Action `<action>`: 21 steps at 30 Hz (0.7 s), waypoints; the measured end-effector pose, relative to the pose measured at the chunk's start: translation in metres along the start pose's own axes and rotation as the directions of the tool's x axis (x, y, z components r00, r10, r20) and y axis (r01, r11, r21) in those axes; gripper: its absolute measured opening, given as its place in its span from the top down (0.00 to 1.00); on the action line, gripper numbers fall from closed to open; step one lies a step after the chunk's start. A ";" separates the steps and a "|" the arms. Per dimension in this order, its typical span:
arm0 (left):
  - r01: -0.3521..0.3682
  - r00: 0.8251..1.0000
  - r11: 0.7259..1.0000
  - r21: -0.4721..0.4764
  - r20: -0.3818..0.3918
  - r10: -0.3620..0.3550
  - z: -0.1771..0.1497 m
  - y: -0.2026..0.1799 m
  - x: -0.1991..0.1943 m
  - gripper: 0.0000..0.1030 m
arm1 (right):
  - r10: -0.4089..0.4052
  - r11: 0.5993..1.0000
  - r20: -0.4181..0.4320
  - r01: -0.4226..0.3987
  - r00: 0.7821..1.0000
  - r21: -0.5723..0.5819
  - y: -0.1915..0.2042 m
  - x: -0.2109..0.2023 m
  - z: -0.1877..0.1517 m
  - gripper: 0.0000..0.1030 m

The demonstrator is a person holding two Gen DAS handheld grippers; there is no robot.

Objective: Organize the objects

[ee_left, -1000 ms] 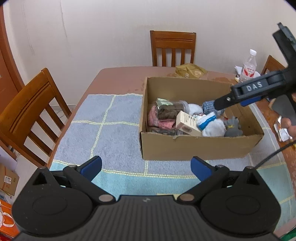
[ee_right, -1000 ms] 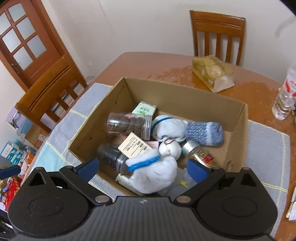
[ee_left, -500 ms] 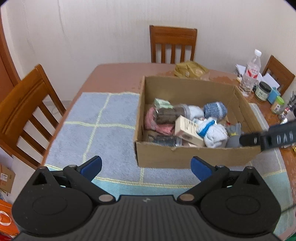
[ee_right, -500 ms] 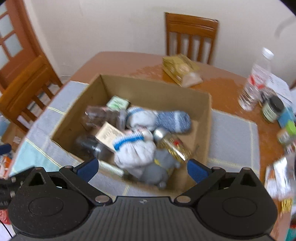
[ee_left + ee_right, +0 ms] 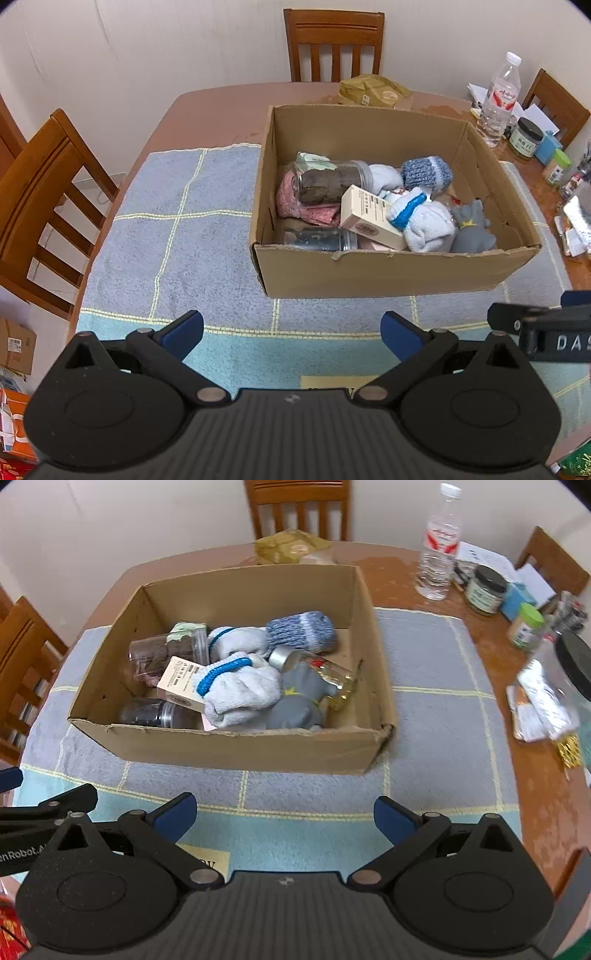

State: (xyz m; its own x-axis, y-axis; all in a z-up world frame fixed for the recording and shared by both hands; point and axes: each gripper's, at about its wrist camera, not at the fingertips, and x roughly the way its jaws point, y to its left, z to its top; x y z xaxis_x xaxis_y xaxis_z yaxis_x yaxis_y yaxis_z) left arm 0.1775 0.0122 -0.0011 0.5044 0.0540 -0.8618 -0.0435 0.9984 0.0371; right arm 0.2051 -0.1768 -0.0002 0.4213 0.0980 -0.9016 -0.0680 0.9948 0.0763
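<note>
An open cardboard box (image 5: 388,273) (image 5: 236,744) stands on a blue checked towel (image 5: 177,229) (image 5: 436,716). Inside lie a white sock with a blue band (image 5: 421,221) (image 5: 236,690), a blue knit sock (image 5: 426,173) (image 5: 301,629), a cream carton (image 5: 369,218) (image 5: 181,681), clear jars (image 5: 328,181) (image 5: 166,651), a gold-filled jar (image 5: 325,670), a grey soft toy (image 5: 472,230) (image 5: 299,701) and pink cloth (image 5: 299,206). My left gripper (image 5: 291,332) is open and empty, near the table's front edge. My right gripper (image 5: 282,814) is open and empty too, in front of the box.
At the back of the table lies a tan bag (image 5: 375,90) (image 5: 291,546). To the right stand a water bottle (image 5: 498,99) (image 5: 439,542), small jars (image 5: 484,589) and foil packets (image 5: 543,705). Wooden chairs (image 5: 334,44) (image 5: 48,206) surround the table.
My right gripper has pulled back out from over the box and swung right, now low beside the left one. The left view has drawn slightly back. Box contents are unmoved.
</note>
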 end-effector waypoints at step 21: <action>0.007 1.000 1.000 0.029 0.015 -0.007 0.022 0.001 -0.014 0.01 | -0.010 1.000 0.043 0.009 0.999 0.022 0.011 -0.028 0.009 0.00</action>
State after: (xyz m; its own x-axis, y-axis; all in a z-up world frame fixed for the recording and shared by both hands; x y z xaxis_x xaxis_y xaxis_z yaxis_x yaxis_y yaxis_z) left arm 0.1891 0.0123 0.0221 0.5176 0.0473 -0.8543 -0.0151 0.9988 0.0462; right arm 0.2005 -0.1683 0.0295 0.4602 0.0895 -0.8833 -0.0445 0.9960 0.0777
